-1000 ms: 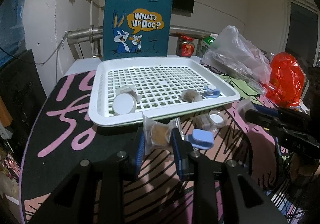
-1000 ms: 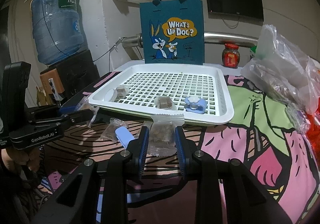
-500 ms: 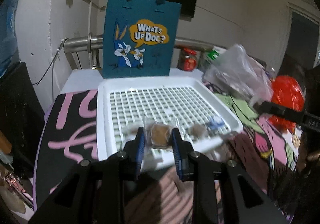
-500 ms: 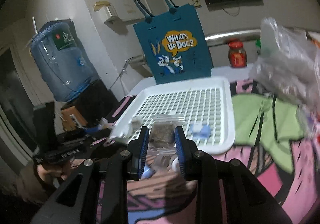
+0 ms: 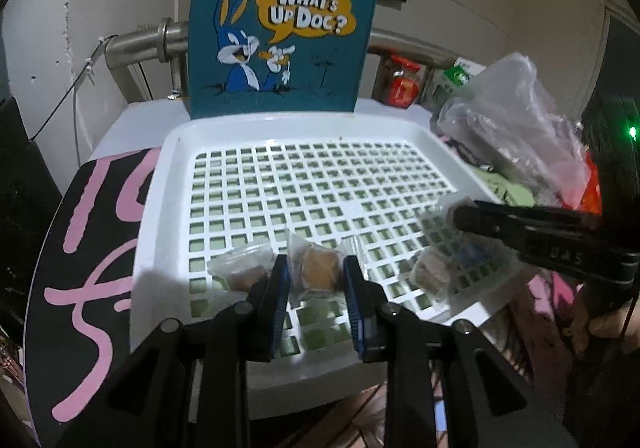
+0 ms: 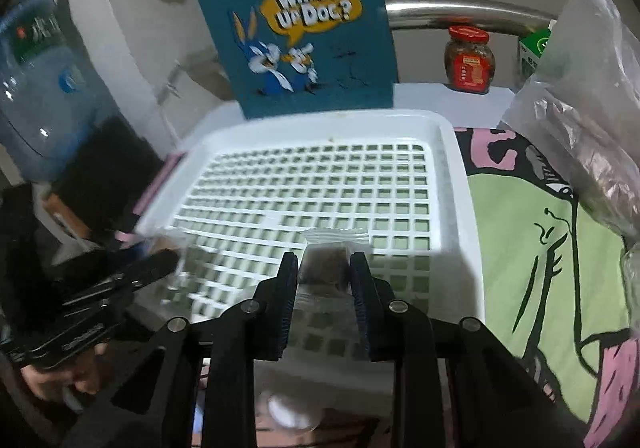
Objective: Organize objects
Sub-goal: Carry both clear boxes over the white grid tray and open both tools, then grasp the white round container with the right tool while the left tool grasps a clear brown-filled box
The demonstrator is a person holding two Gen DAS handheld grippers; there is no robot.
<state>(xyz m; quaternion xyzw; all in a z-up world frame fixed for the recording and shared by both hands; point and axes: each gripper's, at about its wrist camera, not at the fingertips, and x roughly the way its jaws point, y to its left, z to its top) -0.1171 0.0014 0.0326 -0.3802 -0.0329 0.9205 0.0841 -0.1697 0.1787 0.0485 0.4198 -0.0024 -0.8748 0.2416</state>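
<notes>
A teal tote bag (image 5: 280, 28) at 12 o'clock reads "WHAT'S UP DOC?" (rabbit cartoon). Each tool, left tool (image 5: 316, 276) and right tool (image 6: 324, 272), pinches one wrapped snack, brown snack packet (image 5: 318, 268) and dark snack packet (image 6: 326, 260), above the white tray (image 5: 168, 168).

The tray (image 5: 160, 216) lies on the tabletop (image 6: 532, 232). A tote bag (image 5: 280, 28) stands behind its far edge, a jar (image 6: 469, 60) at the tabletop's far right corner.
</notes>
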